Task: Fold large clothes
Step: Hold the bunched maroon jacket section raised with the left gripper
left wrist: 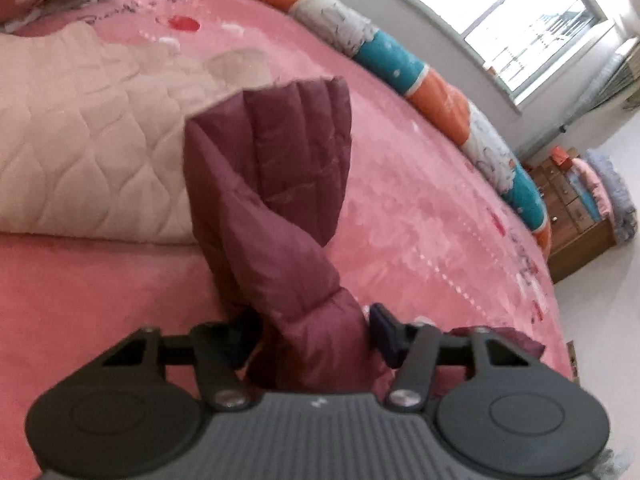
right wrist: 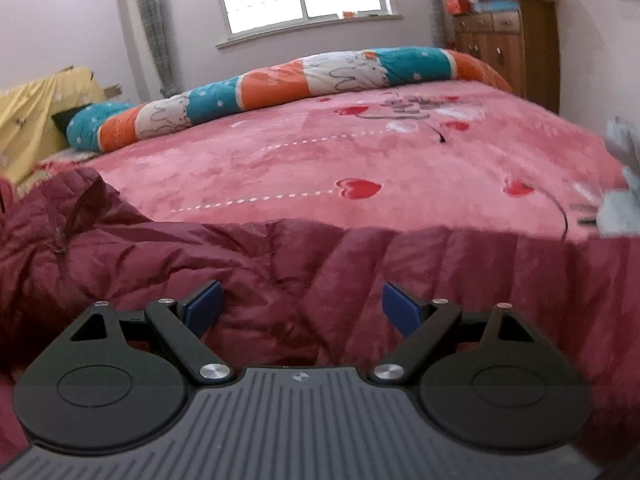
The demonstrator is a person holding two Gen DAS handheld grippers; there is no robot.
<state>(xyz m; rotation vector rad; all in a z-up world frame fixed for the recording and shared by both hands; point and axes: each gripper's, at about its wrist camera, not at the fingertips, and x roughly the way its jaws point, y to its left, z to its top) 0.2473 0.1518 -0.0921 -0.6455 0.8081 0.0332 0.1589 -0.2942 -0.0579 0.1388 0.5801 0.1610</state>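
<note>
**Left-wrist view: jacket sleeve clamped, right jaws clear**

Left gripper [left wrist: 312, 330] has a twisted sleeve [left wrist: 280, 200] of the maroon puffer jacket [right wrist: 280, 272] pinched between its jaws, the sleeve rising off the pink bedspread [left wrist: 420, 208]. Beige quilted garment [left wrist: 80, 160] lies beside it. Right gripper [right wrist: 302, 308] stands with jaws apart over the jacket body, pads [right wrist: 400, 310] pressing nothing.

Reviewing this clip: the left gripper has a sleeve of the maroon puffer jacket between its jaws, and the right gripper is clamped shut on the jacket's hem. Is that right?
Not quite. The right gripper is not clamped: in the right wrist view its jaws stand wide apart over the maroon puffer jacket, holding nothing. The rest holds: the left wrist view shows the left gripper with the sleeve between its jaws.
</note>
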